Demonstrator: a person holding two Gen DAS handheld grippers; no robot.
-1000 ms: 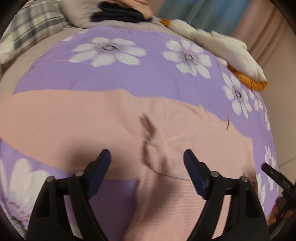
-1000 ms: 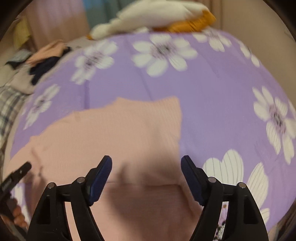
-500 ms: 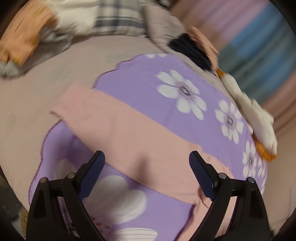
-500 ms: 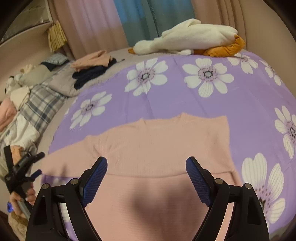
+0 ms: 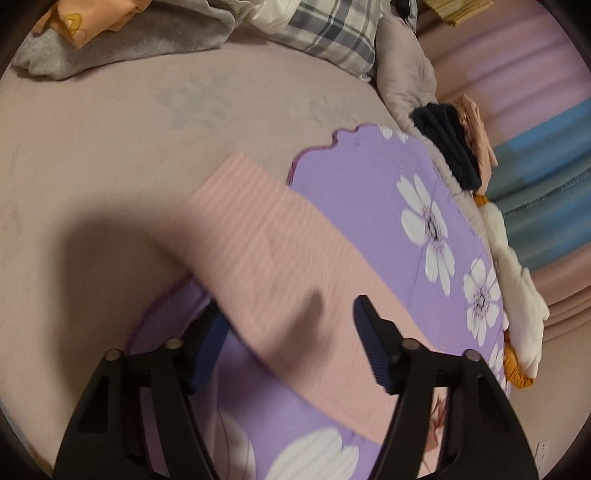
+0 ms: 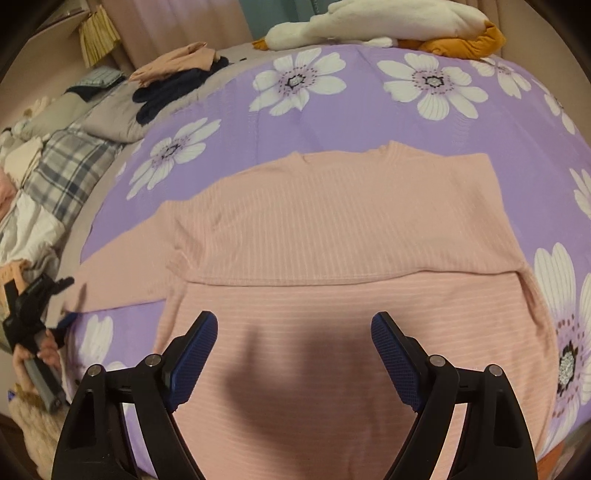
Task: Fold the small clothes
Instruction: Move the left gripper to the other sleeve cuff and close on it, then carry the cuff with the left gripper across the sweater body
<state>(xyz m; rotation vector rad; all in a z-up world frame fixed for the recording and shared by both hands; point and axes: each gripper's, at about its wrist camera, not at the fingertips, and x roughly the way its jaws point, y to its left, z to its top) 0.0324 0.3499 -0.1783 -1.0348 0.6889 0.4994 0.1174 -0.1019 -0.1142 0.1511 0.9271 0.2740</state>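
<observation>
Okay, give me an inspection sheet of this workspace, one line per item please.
Surface: purple quilt with white flowers on a beige bed.
Job's things: pink ribbed long-sleeved top spread flat, one sleeve reaching past the quilt edge.
Clutter: folded navy and peach clothes, white plush goose, plaid pillow, grey blanket.
Grippers: left gripper straddles the sleeve, jaws just been closing, not pressing; right gripper open over the top.
Cables: nothing seen.
Surroundings: pink and blue curtains.

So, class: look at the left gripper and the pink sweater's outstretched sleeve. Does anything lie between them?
Nothing visible does. The left gripper hangs over the sleeve of the pink sweater, jaws apart after just closing partway, with only bare fabric beneath them. The sleeve lies flat, running off the purple floral blanket onto the beige sheet.
</observation>
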